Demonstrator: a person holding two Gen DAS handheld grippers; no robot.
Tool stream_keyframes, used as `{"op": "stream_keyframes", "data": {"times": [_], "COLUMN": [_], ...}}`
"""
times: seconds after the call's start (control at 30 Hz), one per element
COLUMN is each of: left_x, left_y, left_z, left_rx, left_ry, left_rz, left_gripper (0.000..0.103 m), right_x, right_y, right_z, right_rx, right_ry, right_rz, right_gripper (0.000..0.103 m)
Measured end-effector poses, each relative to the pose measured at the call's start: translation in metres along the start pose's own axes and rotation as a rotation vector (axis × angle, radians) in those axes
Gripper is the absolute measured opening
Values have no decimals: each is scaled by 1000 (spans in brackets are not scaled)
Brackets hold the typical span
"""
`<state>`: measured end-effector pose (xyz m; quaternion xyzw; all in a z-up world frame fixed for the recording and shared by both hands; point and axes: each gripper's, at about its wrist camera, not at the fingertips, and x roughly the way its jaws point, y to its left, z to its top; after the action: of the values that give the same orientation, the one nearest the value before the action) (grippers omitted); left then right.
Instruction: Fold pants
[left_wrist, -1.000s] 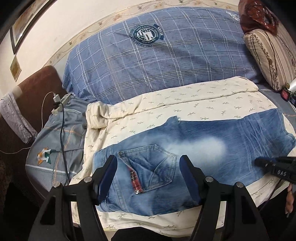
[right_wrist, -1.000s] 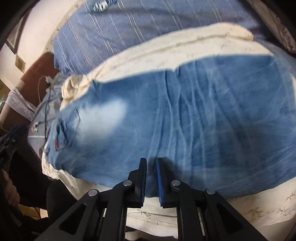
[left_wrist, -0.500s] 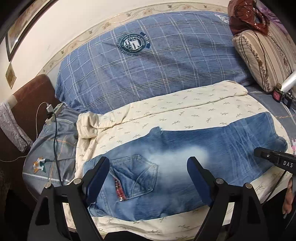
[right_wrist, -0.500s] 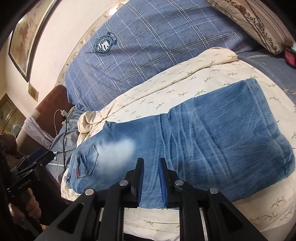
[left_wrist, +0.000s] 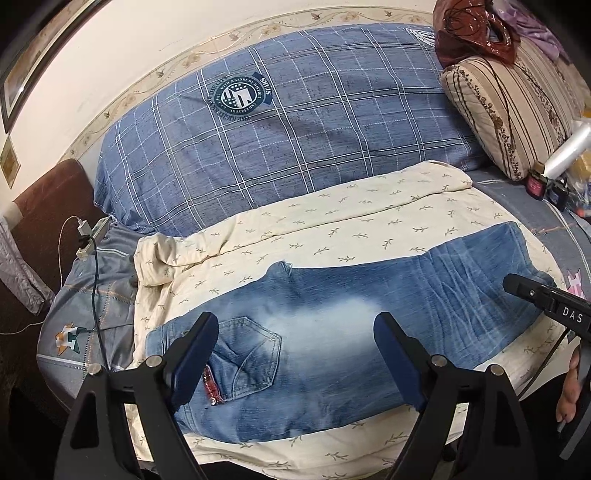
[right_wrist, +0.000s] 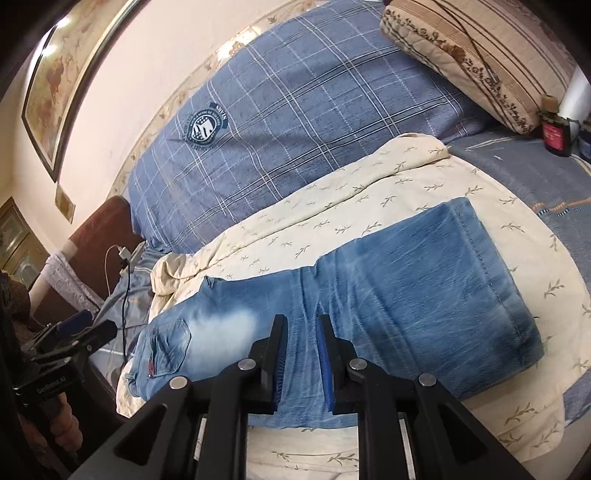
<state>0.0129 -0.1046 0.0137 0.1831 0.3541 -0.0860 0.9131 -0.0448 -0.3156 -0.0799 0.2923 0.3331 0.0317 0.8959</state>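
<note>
Lying flat on the cream leaf-print blanket (left_wrist: 369, 206) is a pair of faded blue jeans (left_wrist: 332, 332), already folded into one long strip, so that's where the pants are found. The waist end with the back pocket (left_wrist: 251, 354) is seen on the side nearer the charger cable (left_wrist: 94, 280), and the leg end is folded over on the side nearer the striped pillow (left_wrist: 509, 110). A pale bleached patch is spotted just beside the pocket, toward the leg end.

The left gripper (left_wrist: 295, 363) is held above the near edge of the jeans with its jaws spread wide, nothing caught between them. The right gripper (right_wrist: 301, 363) is held over the middle of the jeans, jaws parted only by a narrow gap and released, no denim pinched, as far as can be told.

Behind the blanket a blue plaid duvet (left_wrist: 295, 129) is bunched up against the wall. A small dark bottle (right_wrist: 554, 129) is parked next to the striped pillow.
</note>
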Motion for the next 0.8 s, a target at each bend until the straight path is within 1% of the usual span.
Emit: {"op": "stream_keyframes", "data": {"times": [0.43,0.57,0.7,0.8], "left_x": [7,12,19,24], "left_y": [-4,-8,-11,-14], "left_z": [-3,-6,-9,-11], "left_rx": [2,13,14,21], "left_ry": [16,26,44,55], "left_rz": [-6,-9,-15,-17], "left_gripper": [87,87,87,87], "right_x": [1,2,7,9], "right_y": [-1,-8,-19,-26], "right_z": [-1,1,2,2], "right_rx": [-5,23,68,89], "right_ry": [5,7,44,54], "right_rz": [-26,-46,-67,-82], "right_gripper": [19,19,19,19]}}
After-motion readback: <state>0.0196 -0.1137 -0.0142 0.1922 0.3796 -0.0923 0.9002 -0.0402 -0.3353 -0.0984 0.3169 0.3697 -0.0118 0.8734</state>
